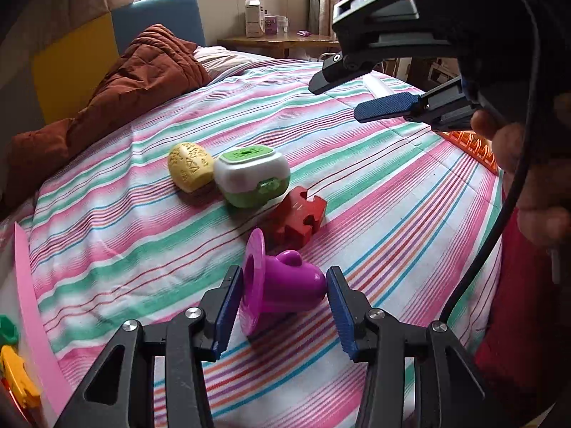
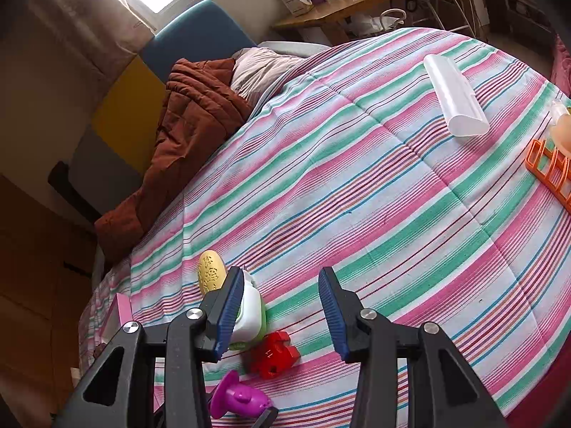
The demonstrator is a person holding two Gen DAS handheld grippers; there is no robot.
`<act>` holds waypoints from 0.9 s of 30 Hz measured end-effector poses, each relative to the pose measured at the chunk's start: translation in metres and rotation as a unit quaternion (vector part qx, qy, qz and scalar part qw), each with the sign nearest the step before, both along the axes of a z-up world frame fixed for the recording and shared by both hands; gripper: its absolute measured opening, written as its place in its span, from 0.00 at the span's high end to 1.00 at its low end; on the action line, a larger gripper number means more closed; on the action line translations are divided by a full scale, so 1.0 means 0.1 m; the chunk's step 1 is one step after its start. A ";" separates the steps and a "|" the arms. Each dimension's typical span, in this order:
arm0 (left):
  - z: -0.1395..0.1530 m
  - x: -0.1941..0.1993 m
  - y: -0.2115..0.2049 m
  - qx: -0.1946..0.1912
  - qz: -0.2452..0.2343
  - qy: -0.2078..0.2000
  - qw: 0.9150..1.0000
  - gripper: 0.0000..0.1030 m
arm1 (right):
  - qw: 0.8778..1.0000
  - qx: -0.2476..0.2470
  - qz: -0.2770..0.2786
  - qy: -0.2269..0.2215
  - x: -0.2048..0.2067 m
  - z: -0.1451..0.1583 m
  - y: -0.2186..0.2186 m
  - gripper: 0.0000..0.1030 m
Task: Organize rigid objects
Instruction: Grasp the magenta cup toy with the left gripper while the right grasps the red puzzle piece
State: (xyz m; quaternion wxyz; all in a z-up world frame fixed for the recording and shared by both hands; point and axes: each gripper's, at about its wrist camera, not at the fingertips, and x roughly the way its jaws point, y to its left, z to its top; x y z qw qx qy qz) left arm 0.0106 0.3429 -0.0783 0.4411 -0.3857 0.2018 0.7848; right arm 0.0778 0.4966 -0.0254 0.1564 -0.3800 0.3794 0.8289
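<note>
My left tongs [image 1: 283,306] clasp the purple toy [image 1: 282,285] on the striped bed [image 1: 374,214]; my right tongs [image 2: 282,315] hang partly open, empty.

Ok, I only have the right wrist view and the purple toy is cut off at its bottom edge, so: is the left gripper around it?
Observer: Yes. The purple toy lies on its side between the left gripper's jaws, both pads seemingly touching it.
Operator: Which end faces which pad?
Observer: Its wide flange meets the picture-left pad, its rounded end the other.
Operator: Anything in the pink box?
Observer: Past the pink box rim, a green piece and a yellow piece show.
</note>
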 end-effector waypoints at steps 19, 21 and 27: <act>0.01 0.12 -0.91 0.034 0.072 -0.014 0.997 0.53 | 0.969 0.077 0.192 -0.136 -0.44 -0.38 -0.76 0.46; 0.01 0.11 -0.92 0.038 0.073 -0.019 0.996 0.53 | 0.966 0.096 0.198 -0.139 -0.44 -0.37 -0.81 0.46; -0.06 0.04 -0.98 0.048 0.087 -0.058 0.993 0.47 | 0.961 0.104 0.211 -0.144 -0.43 -0.38 -0.84 0.45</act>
